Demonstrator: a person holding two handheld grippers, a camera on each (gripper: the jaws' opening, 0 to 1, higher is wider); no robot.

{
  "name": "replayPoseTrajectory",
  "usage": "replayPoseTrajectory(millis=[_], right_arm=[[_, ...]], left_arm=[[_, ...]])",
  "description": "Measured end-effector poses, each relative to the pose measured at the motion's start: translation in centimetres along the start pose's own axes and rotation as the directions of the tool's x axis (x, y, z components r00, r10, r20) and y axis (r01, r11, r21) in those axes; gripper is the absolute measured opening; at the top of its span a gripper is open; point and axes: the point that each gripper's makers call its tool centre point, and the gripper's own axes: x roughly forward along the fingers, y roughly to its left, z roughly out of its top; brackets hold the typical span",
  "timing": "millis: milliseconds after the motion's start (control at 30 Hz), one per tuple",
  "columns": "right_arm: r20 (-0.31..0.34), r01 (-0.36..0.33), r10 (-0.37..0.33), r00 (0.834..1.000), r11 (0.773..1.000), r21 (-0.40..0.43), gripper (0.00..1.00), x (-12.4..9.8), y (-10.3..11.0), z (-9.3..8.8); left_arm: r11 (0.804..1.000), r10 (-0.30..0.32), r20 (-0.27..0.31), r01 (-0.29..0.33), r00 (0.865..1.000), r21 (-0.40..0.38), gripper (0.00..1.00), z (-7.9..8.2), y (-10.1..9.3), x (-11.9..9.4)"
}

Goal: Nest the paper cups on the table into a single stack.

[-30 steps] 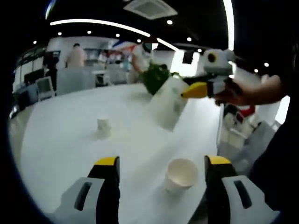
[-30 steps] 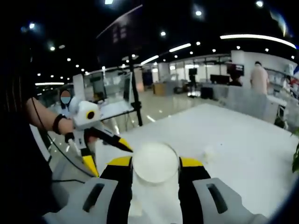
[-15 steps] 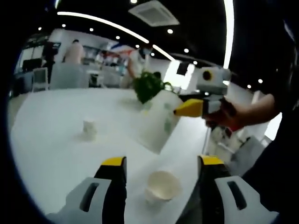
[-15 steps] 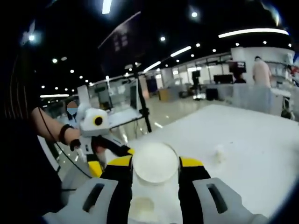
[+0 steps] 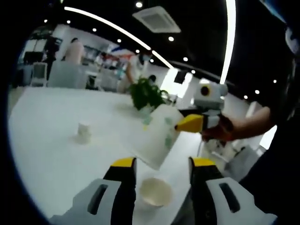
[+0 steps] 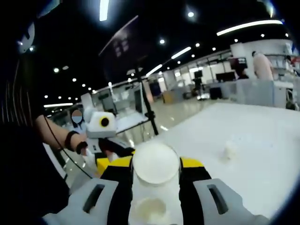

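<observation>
My right gripper (image 6: 155, 165) is shut on a white paper cup with green print (image 6: 155, 161), whose base faces its camera. In the left gripper view that cup (image 5: 157, 138) hangs tilted above the table, with the right gripper (image 5: 182, 126) at its rim. Just below it a second white cup (image 5: 154, 192) stands upright, mouth up, between the jaws of my open left gripper (image 5: 162, 164); a gap shows on each side. The right gripper view has this cup (image 6: 150, 209) under the held one and the left gripper (image 6: 111, 157) beside it. A third small cup (image 5: 83, 132) (image 6: 229, 149) stands farther off.
The white table (image 5: 51, 159) is round, and its near edge runs close to the standing cup. A green plant (image 5: 147, 93) stands at the far side. A person's hand (image 5: 220, 133) holds the right gripper. People and office desks lie beyond the table.
My left gripper's jaws have narrowed and come around the standing cup. The right gripper has carried the tilted cup lower, closer over that cup. Both cameras have shifted.
</observation>
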Motion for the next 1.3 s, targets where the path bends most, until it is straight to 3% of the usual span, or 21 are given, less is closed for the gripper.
replayPoseTrajectory(millis=[367,633,867,1300], right_arm=[[0.037,-0.014,0.011,0.999,0.996,0.088,0.34,-0.8,-0.2,-0.5],[0.033,-0.041,0.038,0.999,0.995,0.094,0.34,-0.7,0.5,-0.9],[0.036,-0.057,0.054,0.998,0.995,0.088,0.34,-0.7,0.6,-1.2],[0.072,-0.112,0.104,0.992,0.987,0.118,0.34,-1.2,1.3,-1.3]], left_arm=[[1.0,-0.019,0.037,0.02,0.999,-0.022,0.31,0.4,-0.2,-0.1],[0.999,-0.012,0.043,0.014,0.999,-0.039,0.25,0.3,0.3,-0.5],[0.998,-0.003,0.087,0.009,0.996,-0.062,0.2,0.9,0.7,-0.9],[0.99,-0.065,0.14,0.081,0.988,-0.114,0.11,1.7,-0.1,-1.6]])
